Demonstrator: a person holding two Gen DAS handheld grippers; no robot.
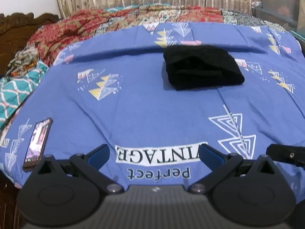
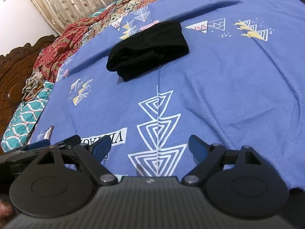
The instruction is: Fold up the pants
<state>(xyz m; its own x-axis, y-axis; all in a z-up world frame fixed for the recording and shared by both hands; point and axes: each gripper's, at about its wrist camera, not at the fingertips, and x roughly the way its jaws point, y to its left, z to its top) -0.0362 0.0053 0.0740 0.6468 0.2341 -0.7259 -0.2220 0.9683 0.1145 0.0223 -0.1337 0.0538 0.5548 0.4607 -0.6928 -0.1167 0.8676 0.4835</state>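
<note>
Black pants [image 1: 202,67] lie folded into a compact rectangle on the blue printed bedsheet [image 1: 144,110], far ahead of both grippers; in the right wrist view the pants [image 2: 148,45] sit up and left of centre. My left gripper [image 1: 153,153] is open near the bed's front edge, over the "perfect VINTAGE" print, holding nothing. My right gripper [image 2: 149,148] is open too, low over the white triangle print, with nothing between its fingers. The left gripper [image 2: 57,147] shows at the left edge of the right wrist view.
A phone [image 1: 37,145] lies on the sheet at the front left. A red patterned quilt [image 1: 80,24] is bunched along the far side, with a teal patterned cloth [image 1: 17,87] and a carved wooden headboard [image 2: 13,70] at the left. Curtains hang behind.
</note>
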